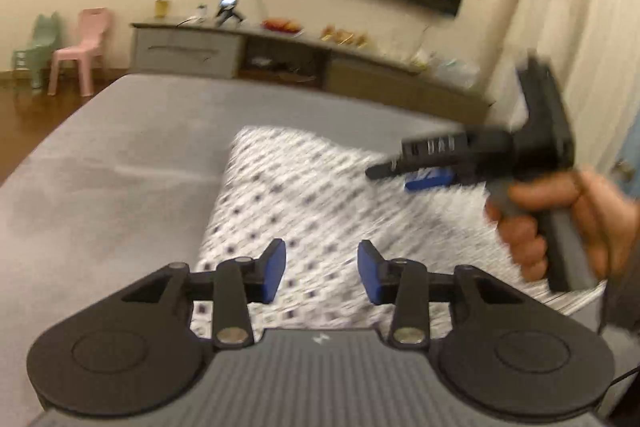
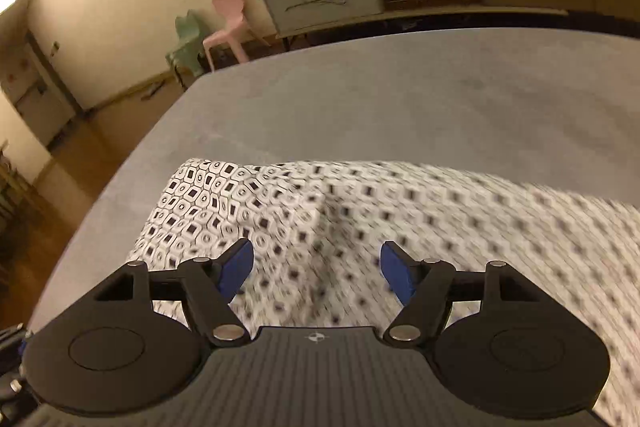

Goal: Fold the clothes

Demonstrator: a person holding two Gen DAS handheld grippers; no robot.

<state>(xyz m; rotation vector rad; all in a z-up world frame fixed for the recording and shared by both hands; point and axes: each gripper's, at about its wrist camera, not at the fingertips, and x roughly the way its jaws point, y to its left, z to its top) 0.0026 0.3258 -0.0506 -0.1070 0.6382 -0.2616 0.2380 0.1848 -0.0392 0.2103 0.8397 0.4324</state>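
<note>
Both my grippers spread, empty, hovering over the white black-dotted patterned garment (image 2: 360, 219) on the grey bed (image 2: 400, 99). Left gripper (image 1: 322, 273) low; right gripper (image 2: 316, 277) level, my right hand (image 1: 560, 223) on its handle.

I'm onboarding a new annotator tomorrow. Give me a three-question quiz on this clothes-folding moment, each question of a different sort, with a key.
1. True or false: the left gripper is clamped on the patterned garment.
2. The garment lies on: A) a wooden floor, B) a grey bed, C) a pink chair.
3. Fill in: the right gripper has its jaws ____.

Key:
1. False; its jaws are apart, with nothing between them.
2. B.
3. Open; it is above the garment.
</note>
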